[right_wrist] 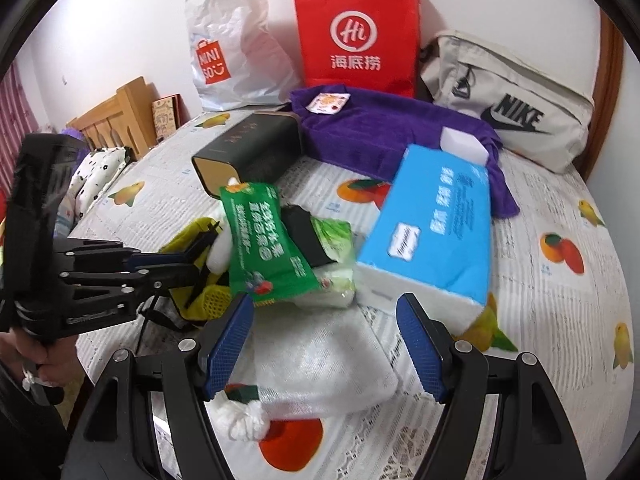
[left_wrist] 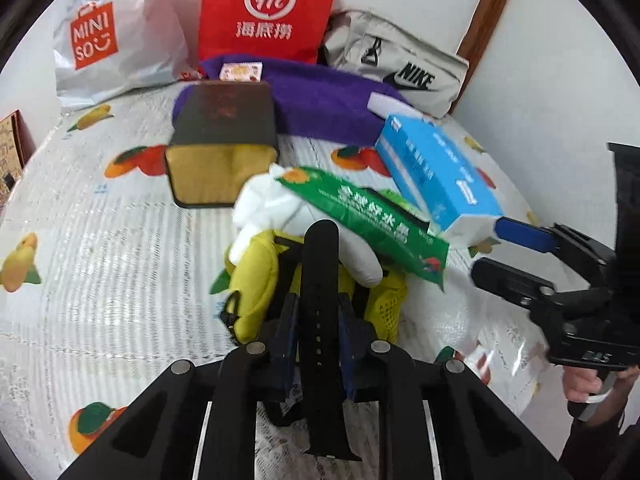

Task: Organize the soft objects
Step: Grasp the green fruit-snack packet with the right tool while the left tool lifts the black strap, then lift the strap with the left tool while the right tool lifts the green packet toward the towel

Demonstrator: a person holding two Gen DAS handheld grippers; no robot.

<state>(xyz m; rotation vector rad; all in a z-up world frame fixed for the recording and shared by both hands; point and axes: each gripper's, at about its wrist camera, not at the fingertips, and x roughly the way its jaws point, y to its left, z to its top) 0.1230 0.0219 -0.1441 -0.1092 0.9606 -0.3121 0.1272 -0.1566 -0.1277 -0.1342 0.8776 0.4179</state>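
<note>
My left gripper (left_wrist: 319,312) is shut on a black strap (left_wrist: 320,280) that runs up between its blue pads, over a yellow mesh bag (left_wrist: 256,280). A white soft toy (left_wrist: 276,208) and a green packet (left_wrist: 368,220) lie on the bag. The left gripper also shows in the right wrist view (right_wrist: 192,260). My right gripper (right_wrist: 324,320) is open, just short of the green packet (right_wrist: 260,248) and the blue tissue pack (right_wrist: 436,228), above a clear plastic bag (right_wrist: 320,372). It also shows in the left wrist view (left_wrist: 484,248).
All lies on a fruit-print bed cover (left_wrist: 100,260). Behind stand a dark tin box (left_wrist: 224,132), a purple towel (left_wrist: 320,100), a red paper bag (left_wrist: 268,8), a white Miniso bag (left_wrist: 104,36) and a grey Nike bag (left_wrist: 404,68). A wooden headboard (right_wrist: 116,120) is at left.
</note>
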